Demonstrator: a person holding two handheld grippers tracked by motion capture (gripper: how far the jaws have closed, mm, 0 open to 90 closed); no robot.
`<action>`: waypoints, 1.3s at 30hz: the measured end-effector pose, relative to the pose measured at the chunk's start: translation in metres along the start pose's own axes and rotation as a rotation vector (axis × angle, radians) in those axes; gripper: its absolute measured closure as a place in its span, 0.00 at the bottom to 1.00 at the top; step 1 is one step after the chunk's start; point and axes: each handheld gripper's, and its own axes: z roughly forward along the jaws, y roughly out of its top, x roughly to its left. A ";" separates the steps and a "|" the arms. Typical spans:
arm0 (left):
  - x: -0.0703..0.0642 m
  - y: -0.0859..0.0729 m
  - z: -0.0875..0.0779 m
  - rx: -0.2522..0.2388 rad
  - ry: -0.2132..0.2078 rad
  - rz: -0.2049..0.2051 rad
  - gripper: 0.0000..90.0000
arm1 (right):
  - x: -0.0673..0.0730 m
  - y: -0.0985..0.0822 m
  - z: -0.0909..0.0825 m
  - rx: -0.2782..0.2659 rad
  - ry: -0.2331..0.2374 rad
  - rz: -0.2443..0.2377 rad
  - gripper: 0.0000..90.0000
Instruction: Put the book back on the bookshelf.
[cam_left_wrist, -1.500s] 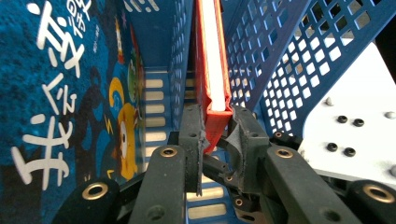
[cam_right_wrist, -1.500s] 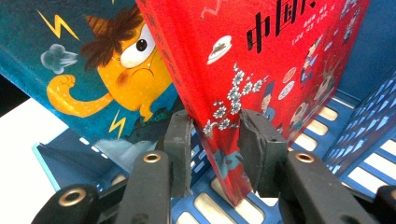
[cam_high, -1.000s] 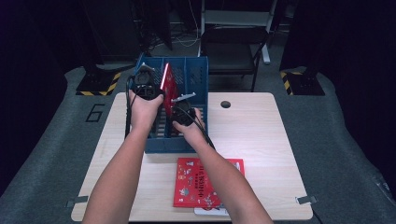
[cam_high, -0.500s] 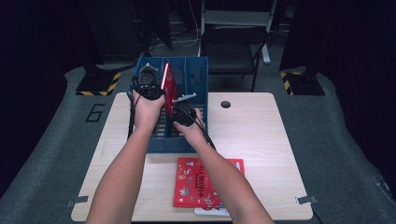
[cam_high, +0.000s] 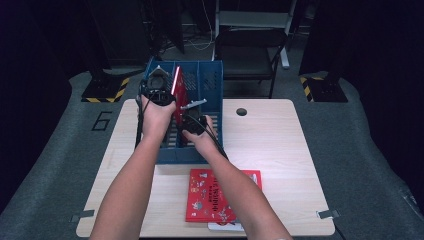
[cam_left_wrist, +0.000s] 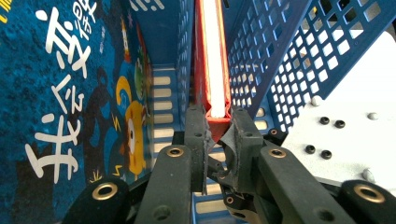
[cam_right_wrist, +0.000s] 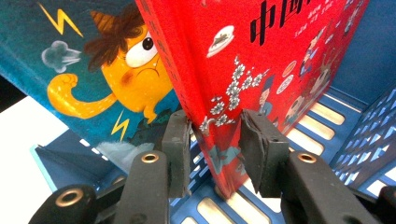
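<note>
left gripper (cam_left_wrist: 218, 128) pinches the red book's (cam_left_wrist: 212, 60) top edge; right gripper (cam_right_wrist: 215, 140) clamps its lower spine. book stands upright in the blue file rack (cam_high: 210, 80) at the tabletop's (cam_high: 280, 145) far edge, beside a blue book (cam_left_wrist: 60, 93).

Bare forearms, no sleeves. Chunky black hand-held gripper (cam_left_wrist: 215, 135) jaws with brass-ringed screw holes, black cables trailing off.

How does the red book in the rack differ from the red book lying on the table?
The rack book stands on edge inside the blue rack, clamped by both grippers, left and right. The table book lies flat, cover up, untouched at the near edge. Both have red illustrated covers.
</note>
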 end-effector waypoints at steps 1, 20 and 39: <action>0.001 0.000 0.000 0.006 0.003 0.015 0.89 | -0.001 0.000 0.001 -0.009 0.006 -0.017 0.70; 0.008 -0.003 -0.001 -0.019 -0.063 -0.001 0.79 | -0.005 0.000 0.004 0.001 0.002 -0.005 0.67; 0.014 -0.007 -0.009 -0.038 -0.087 0.017 0.64 | 0.002 -0.004 -0.011 -0.011 0.003 -0.019 0.59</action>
